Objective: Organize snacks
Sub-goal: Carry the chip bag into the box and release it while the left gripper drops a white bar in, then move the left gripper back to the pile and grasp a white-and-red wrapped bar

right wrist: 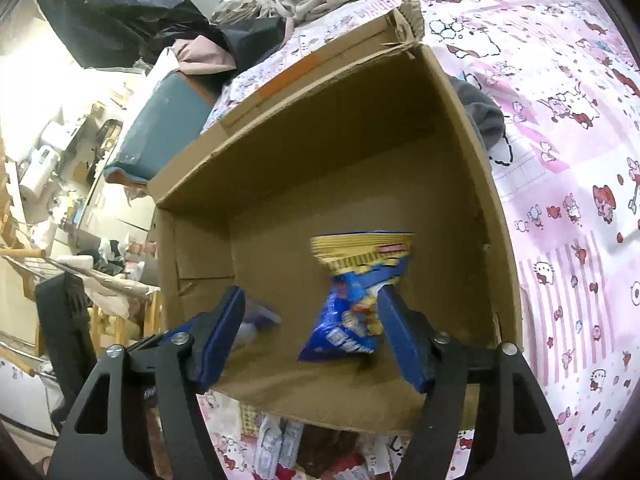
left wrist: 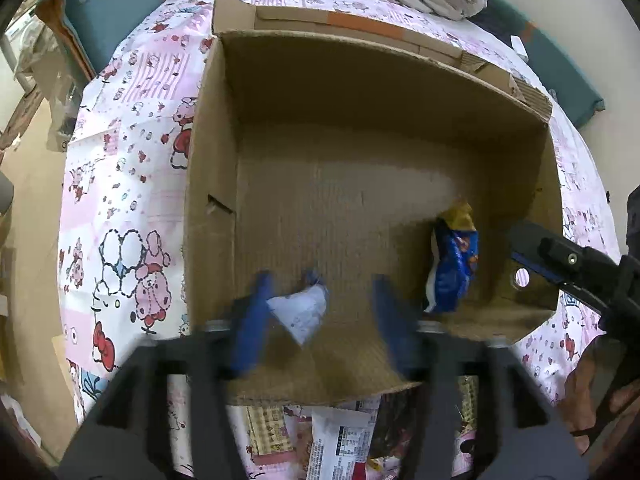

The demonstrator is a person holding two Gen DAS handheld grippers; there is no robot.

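Both grippers hover over a cardboard box (left wrist: 224,128) on a bed: the right gripper (right wrist: 312,320), spread wide, has a blue snack bag (right wrist: 352,308) standing loose between its fingers; the left gripper (left wrist: 320,312), blurred, also looks released around a small white packet (left wrist: 302,310)

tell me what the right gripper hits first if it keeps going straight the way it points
Probably the blue snack bag, which sits between the open fingers of the right gripper, nearer the right one. Behind it is the box floor, though depth is hard to judge.

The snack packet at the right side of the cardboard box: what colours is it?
Blue with a yellow top, clearest in the right wrist view: snack packet.
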